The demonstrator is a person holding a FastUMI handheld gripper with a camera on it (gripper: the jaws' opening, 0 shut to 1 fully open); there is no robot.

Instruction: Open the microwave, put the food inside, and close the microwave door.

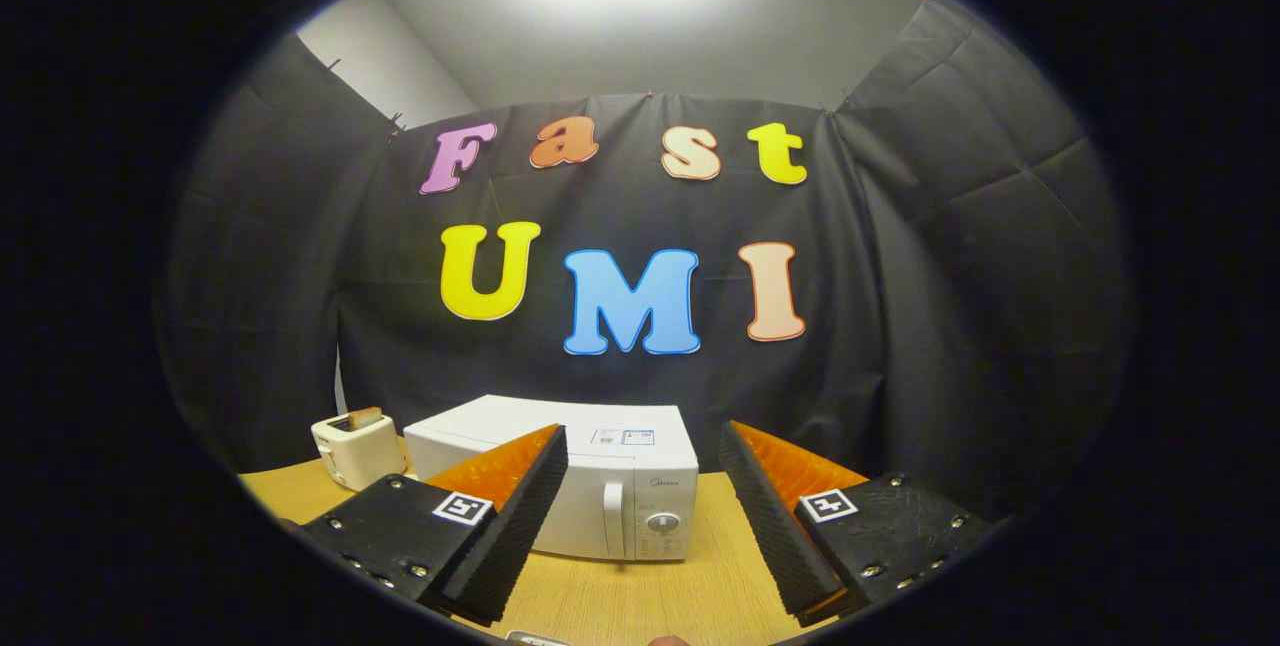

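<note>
One microwave (600, 481) ahead, door closed | your tool (640, 526) spread, empty | door likely stiff: hook the upright handle (613, 518).

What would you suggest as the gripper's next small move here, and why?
Probably ease the open gripper forward toward the microwave's door handle. The microwave stands on the wooden table with its door shut, beyond the fingers, which are spread and hold nothing, so opening comes first.
</note>
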